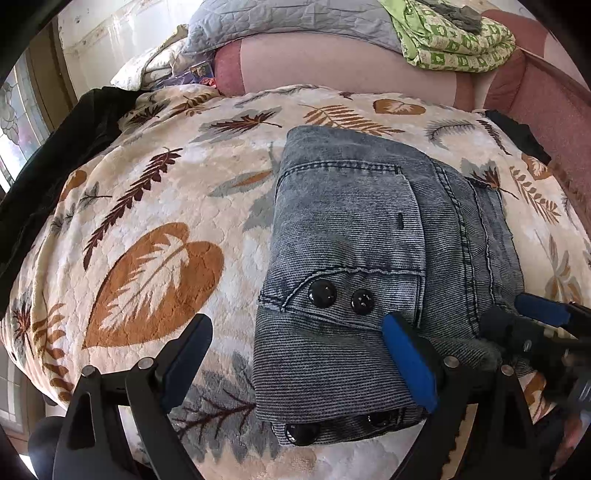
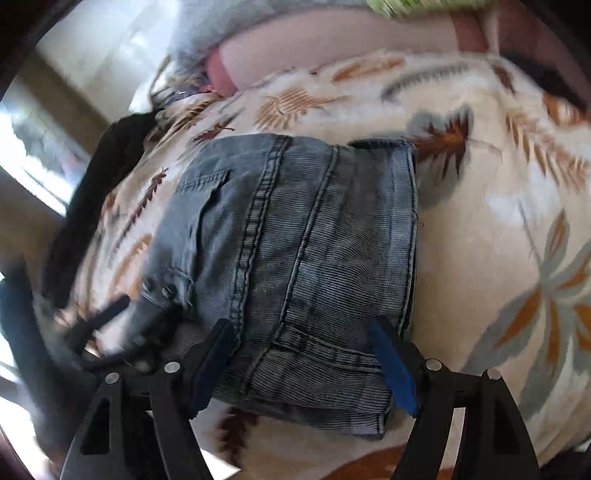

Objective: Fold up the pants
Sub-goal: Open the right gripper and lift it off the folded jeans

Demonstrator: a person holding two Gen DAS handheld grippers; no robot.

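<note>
Grey-blue denim pants (image 1: 369,236) lie folded into a thick rectangle on a cream blanket with leaf prints (image 1: 147,206). Two black buttons (image 1: 322,292) show on the top layer. My left gripper (image 1: 295,332) is open, its blue-padded fingers standing wide over the near left corner of the pants without pressing the cloth. My right gripper (image 2: 299,328) is also open, straddling the near edge of the pants (image 2: 295,236), with denim between its pads but not clamped. The right gripper's blue pad (image 1: 539,313) shows at the pants' near right corner. The right wrist view is blurred.
A black garment (image 1: 55,166) drapes over the blanket's left edge. At the back lie a grey quilt (image 1: 288,22) and a green patterned quilt (image 1: 454,40), against a pink padded frame (image 1: 543,107). A window (image 1: 14,122) is at the far left.
</note>
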